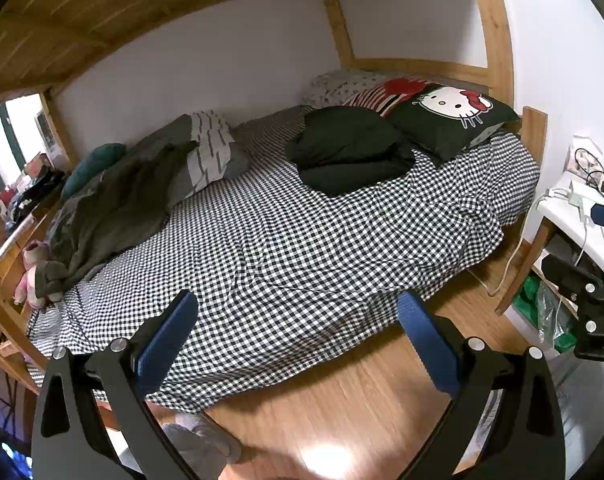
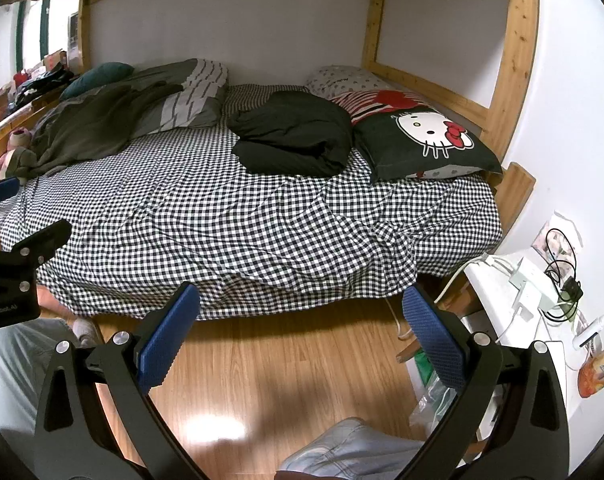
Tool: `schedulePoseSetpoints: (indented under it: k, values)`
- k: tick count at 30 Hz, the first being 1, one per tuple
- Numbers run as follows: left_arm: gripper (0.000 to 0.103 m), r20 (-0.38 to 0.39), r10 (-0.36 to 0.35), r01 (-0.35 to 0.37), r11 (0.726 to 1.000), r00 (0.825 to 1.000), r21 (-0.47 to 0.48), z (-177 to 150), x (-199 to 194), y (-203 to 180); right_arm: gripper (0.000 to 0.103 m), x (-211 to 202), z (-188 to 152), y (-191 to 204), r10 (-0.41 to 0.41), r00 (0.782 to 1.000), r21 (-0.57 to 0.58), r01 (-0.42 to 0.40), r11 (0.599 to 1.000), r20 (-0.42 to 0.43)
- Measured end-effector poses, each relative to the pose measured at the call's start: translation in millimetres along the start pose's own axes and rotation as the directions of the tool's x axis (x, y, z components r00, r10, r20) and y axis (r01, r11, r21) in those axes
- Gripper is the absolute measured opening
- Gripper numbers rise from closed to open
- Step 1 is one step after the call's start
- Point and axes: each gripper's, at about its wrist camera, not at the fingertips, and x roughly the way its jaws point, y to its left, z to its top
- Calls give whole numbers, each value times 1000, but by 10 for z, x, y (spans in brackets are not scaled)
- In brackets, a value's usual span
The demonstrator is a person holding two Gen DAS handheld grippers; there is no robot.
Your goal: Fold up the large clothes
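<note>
Hovering over the wooden floor (image 2: pixel 286 364) at the frame bottom: left gripper (image 1: pixel 298 334) and right gripper (image 2: pixel 300 326), both spread wide, pinching nothing. Lying rumpled at the upper left of the checkered bed sheet (image 1: pixel 286 248): olive-green garment (image 1: pixel 114 208) (image 2: pixel 90 128). Sitting folded at upper centre beside the Hello Kitty pillow (image 2: pixel 426 144): black garment (image 1: pixel 350 156) (image 2: pixel 294 140).

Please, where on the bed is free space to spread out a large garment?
The checkered sheet is bare across the middle and near edge, between the olive garment on the left and the black bundle beside the Hello Kitty pillow. The wall side is crowded.
</note>
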Motion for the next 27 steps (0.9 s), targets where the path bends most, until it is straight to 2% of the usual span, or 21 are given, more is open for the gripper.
schedulePoseSetpoints:
  k: [27]
  values:
    - [98, 2, -9, 9, 1000, 1000, 10, 1, -7, -3, 100, 10, 11, -11, 4, 1000, 0, -4, 1000, 0]
